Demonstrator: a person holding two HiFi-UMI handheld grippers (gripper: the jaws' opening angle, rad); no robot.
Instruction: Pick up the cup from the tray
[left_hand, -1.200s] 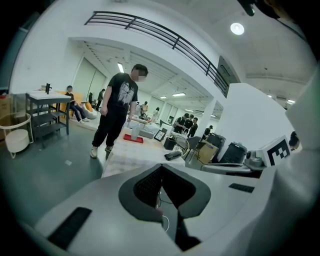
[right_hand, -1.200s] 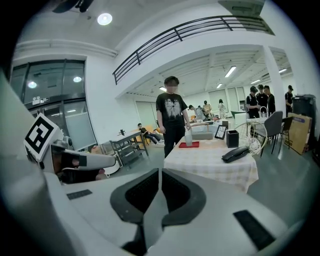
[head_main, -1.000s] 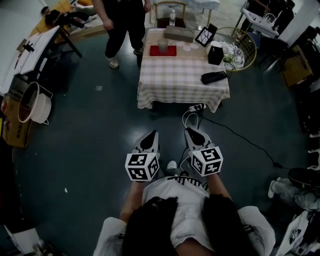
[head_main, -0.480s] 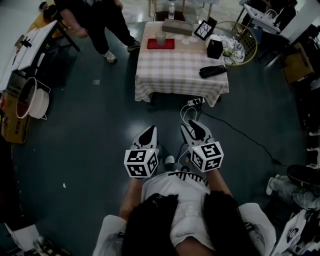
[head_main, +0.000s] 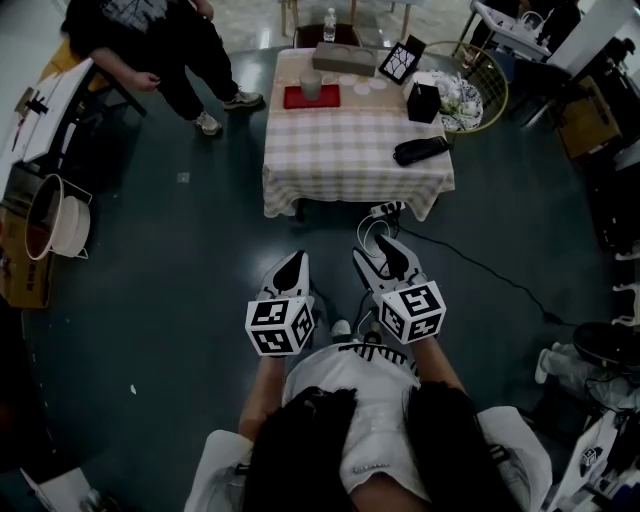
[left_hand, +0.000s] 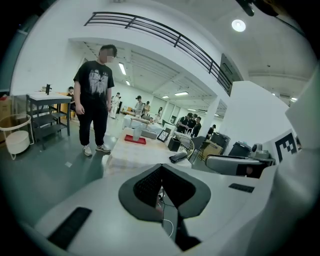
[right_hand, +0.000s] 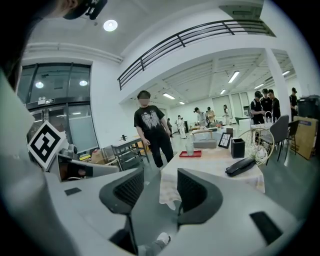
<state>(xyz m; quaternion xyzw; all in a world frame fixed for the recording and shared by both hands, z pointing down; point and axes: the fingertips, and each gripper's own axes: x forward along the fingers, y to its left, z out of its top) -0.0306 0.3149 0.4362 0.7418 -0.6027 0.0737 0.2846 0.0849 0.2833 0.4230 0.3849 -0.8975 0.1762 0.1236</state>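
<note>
A pale cup (head_main: 311, 86) stands on a red tray (head_main: 303, 98) at the far left of a checkered-cloth table (head_main: 350, 150), well ahead of both grippers. The left gripper view shows the cup (left_hand: 136, 134) and tray (left_hand: 135, 140) small and distant; so does the right gripper view, with cup (right_hand: 189, 147) on tray (right_hand: 191, 154). My left gripper (head_main: 297, 262) is held low over the dark floor with its jaws together and empty. My right gripper (head_main: 376, 252) hangs beside it, its jaws opening with nothing between them (right_hand: 159, 180).
A person in black (head_main: 150, 45) stands left of the table. On the table are a tissue box (head_main: 343, 60), a picture frame (head_main: 400, 63), a black box (head_main: 424, 103) and a black pouch (head_main: 420, 150). A power strip (head_main: 385, 211) with cable lies in front.
The table sits slightly nearer and further left in view. The person in black has walked to the left. The right gripper's jaws have spread apart.
</note>
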